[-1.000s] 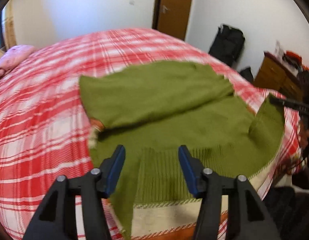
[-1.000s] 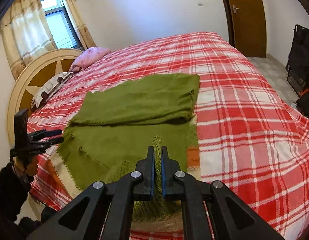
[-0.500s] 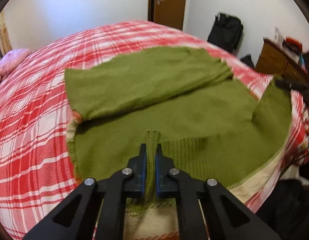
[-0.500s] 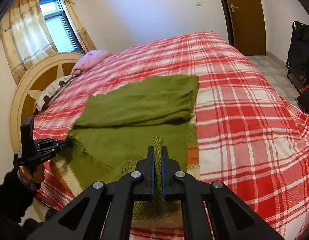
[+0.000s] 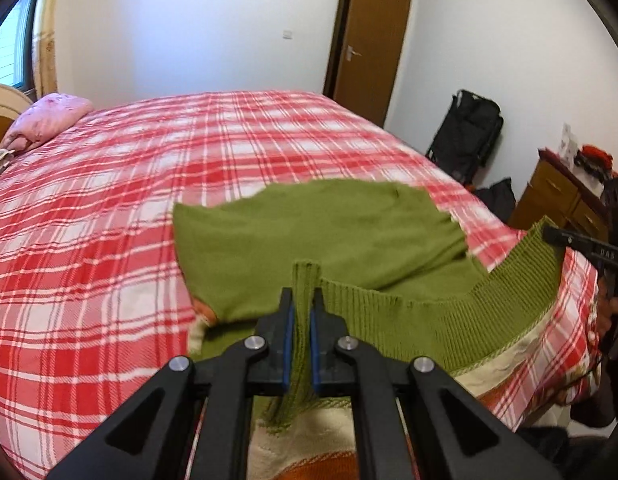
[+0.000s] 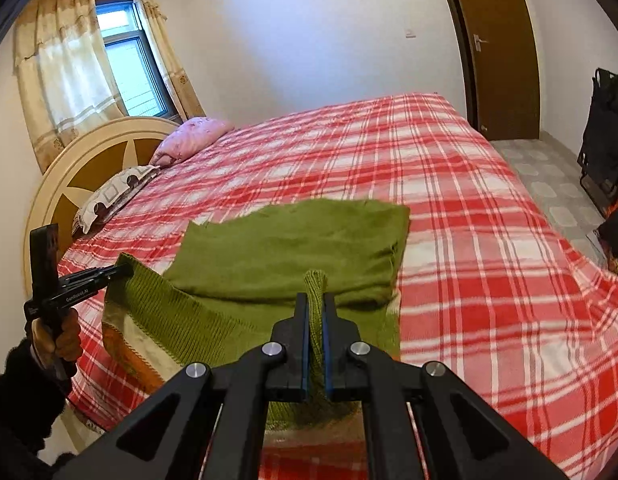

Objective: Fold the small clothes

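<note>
I have both claws, left claw (image 5: 302, 308) and right claw (image 6: 316, 312), clamped on the green sweater's (image 5: 329, 236) ribbed hem (image 5: 429, 304); its folded body lies straight ahead on the bed (image 5: 109, 216).

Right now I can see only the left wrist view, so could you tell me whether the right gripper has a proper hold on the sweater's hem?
Observer: Yes. The right gripper is shut on a pinched fold of the ribbed hem of the green sweater.
Operator: Thank you. How does my left gripper look from that side?
Observer: The left gripper holds the hem's other corner raised off the bed, and the hem slopes down from there toward the right gripper.
Operator: Is anything else at the pillow end?
Observer: A patterned pillow lies beside the pink pillow, against a round headboard.
</note>
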A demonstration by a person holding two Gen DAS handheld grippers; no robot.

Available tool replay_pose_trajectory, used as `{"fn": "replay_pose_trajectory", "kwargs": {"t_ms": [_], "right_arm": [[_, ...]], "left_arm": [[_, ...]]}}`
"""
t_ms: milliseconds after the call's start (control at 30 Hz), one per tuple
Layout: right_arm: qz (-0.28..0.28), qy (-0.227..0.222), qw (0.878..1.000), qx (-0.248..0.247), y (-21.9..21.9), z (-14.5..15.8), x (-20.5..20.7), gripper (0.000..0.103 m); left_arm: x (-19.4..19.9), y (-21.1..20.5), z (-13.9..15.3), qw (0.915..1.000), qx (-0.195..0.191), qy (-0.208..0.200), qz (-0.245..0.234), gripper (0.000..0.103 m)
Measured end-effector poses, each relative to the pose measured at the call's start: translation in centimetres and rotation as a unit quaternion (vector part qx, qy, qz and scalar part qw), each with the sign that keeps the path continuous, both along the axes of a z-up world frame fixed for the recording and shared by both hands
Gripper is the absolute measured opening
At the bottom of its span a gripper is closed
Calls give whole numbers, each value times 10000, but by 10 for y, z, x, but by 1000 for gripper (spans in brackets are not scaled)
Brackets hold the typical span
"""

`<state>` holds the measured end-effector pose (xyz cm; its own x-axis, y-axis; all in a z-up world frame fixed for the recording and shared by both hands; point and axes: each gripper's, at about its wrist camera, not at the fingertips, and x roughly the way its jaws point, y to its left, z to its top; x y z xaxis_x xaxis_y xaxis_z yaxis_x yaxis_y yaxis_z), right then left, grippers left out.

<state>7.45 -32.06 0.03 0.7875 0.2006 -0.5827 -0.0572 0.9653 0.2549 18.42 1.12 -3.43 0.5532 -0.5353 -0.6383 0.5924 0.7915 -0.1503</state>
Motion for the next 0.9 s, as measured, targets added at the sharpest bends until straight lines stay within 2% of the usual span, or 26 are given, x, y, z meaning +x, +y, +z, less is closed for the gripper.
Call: {"fn": "replay_pose_trajectory", "kwargs": {"t_ms": [300, 567, 600, 633, 667, 767, 900], "right_arm": [[62, -274, 9991, -315, 0, 26, 52, 4], [-8, -345, 9961, -815, -4, 34, 126, 4], [-65, -325, 9951, -937, -8, 30, 149, 4], [-65, -325, 9951, -937, -8, 30, 149, 4], [-162, -268, 9946, -991, -13, 21, 174, 4], [-261, -239, 9937, -1064, -15, 11, 194, 4], [-518, -139, 9919, -1150, -22, -22, 233, 4]], "left_arm": [[47, 3, 19, 9978, -167, -75, 643, 7], [95, -4, 21, 9934, -173, -145, 1126, 7], [105, -5, 20, 9924, -178, -140, 1212, 7], [112, -7, 18, 9917, -189, -128, 1266, 7], [120, -9, 16, 9910, -196, -113, 1316, 7], [139, -16, 7, 9891, -157, -71, 1464, 7], [165, -30, -16, 9859, 8, -15, 1673, 7]]}}
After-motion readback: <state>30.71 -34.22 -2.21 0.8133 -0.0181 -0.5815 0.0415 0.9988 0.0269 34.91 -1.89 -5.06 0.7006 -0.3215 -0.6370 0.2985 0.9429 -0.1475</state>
